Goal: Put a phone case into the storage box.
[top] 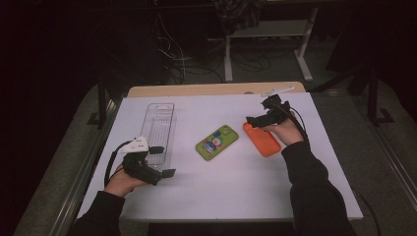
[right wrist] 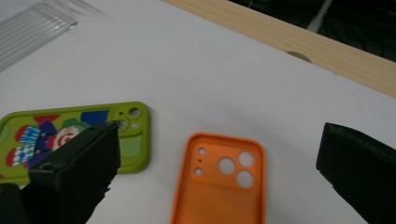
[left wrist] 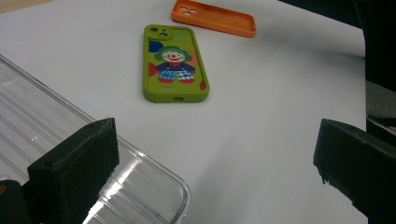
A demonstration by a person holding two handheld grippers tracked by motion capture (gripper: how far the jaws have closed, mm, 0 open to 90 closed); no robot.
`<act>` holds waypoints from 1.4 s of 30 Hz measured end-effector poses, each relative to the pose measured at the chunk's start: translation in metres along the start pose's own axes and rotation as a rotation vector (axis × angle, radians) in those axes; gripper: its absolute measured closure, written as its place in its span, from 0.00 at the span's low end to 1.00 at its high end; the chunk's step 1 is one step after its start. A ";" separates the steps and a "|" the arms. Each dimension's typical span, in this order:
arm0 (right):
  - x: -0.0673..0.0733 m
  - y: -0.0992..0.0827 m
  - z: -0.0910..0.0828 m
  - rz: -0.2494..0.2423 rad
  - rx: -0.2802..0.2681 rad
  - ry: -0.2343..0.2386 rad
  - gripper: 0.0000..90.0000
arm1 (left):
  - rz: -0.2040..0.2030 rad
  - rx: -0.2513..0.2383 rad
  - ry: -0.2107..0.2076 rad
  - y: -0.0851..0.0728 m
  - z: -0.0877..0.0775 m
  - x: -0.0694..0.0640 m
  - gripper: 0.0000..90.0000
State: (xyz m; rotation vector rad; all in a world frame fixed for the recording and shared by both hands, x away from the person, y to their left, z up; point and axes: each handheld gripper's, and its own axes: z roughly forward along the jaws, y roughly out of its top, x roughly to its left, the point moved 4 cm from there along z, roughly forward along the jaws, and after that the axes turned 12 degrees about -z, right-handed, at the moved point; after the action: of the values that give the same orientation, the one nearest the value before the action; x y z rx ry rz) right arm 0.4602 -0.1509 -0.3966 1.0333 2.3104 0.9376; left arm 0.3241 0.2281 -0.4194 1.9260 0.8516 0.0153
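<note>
On the white counter (top: 221, 182), far left, the left gripper (top: 162, 161) sat low near the front edge, held by the person's left hand (top: 120, 182), jaws spread wide with nothing between them. Its tips were at the near end of a clear plastic tray (top: 162, 123); in the left gripper view one jaw overlapped the tray's rounded corner (left wrist: 173, 196), contact unclear. Tray lay lengthwise, running away from the person, empty as far as visible.

Centre: green phone case (top: 217, 142) with a clown print, flat, printed back up, angled, well apart from the tray. Just right of it, an orange phone case (top: 263, 140), flat, hollow side up, camera holes showing (right wrist: 229, 170); the two cases were near each other but not touching.

Right: right gripper (top: 263, 119) in the right hand (top: 287, 132), hovering over the far end of the orange case, jaws wide, holding nothing. In the right gripper view the orange case sat between the jaws, the green case behind the left jaw.
</note>
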 end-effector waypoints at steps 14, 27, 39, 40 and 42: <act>-0.018 -0.009 -0.004 0.047 0.024 -0.042 0.00 | -0.002 0.000 0.002 0.000 0.000 0.000 0.00; -0.014 -0.029 0.005 0.068 0.062 -0.021 0.00 | 0.005 0.004 0.005 -0.001 0.000 0.000 0.00; -0.007 -0.048 0.016 0.071 0.091 -0.009 0.00 | 0.015 0.013 0.008 -0.001 -0.001 0.001 0.00; -0.006 -0.049 0.017 0.072 0.097 -0.007 0.00 | 0.014 0.013 0.007 -0.001 -0.001 0.001 0.00; -0.005 -0.050 0.018 0.074 0.099 -0.006 0.00 | 0.014 0.012 0.008 -0.001 -0.001 0.001 0.00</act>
State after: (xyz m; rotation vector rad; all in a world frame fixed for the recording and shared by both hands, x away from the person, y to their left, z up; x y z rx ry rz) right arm 0.4506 -0.1719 -0.4446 1.1679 2.3479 0.8543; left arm 0.3241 0.2297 -0.4199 1.9442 0.8454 0.0260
